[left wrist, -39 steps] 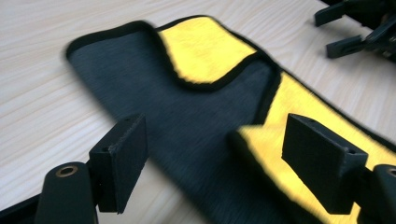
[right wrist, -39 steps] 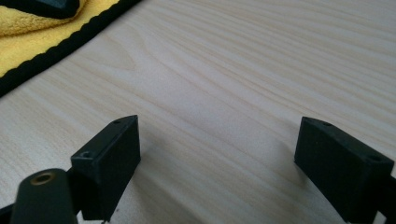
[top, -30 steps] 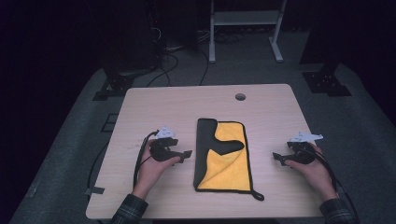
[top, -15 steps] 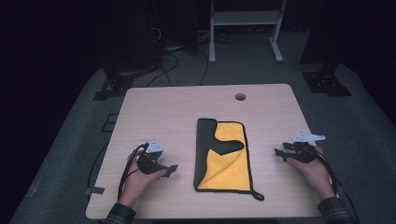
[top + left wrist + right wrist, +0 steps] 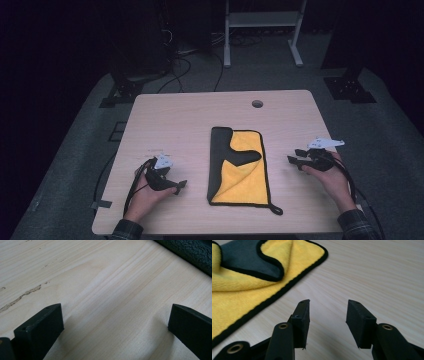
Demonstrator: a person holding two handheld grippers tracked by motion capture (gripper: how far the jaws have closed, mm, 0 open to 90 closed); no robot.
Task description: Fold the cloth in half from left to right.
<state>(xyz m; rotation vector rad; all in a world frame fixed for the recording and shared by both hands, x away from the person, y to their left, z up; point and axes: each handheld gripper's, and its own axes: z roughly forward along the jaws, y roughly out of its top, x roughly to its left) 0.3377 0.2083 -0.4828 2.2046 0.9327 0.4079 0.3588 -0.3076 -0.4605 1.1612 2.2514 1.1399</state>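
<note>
the folded yellow cloth (image 5: pixel 239 169) lies mid-table (image 5: pixel 175 120); left gripper (image 5: pixel 176 187) gapes wide, empty. right gripper (image 5: pixel 295 161) sits partly open, holding nothing.

- Left gripper (image 5: pixel 181 187): held low near table's front-left, jaws spread wide, pointing right.
- Right gripper (image 5: pixel 294 155): at right edge, jaws apart, approx. half open, pointing left.

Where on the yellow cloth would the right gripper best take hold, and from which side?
Probably the cloth's right-hand black-trimmed edge, coming in low from the right. That edge lies flat and bare toward the right gripper, whose jaws stand open and point at it across clear table. The dark flap folded over the cloth's far left part is thicker and farther off.
</note>
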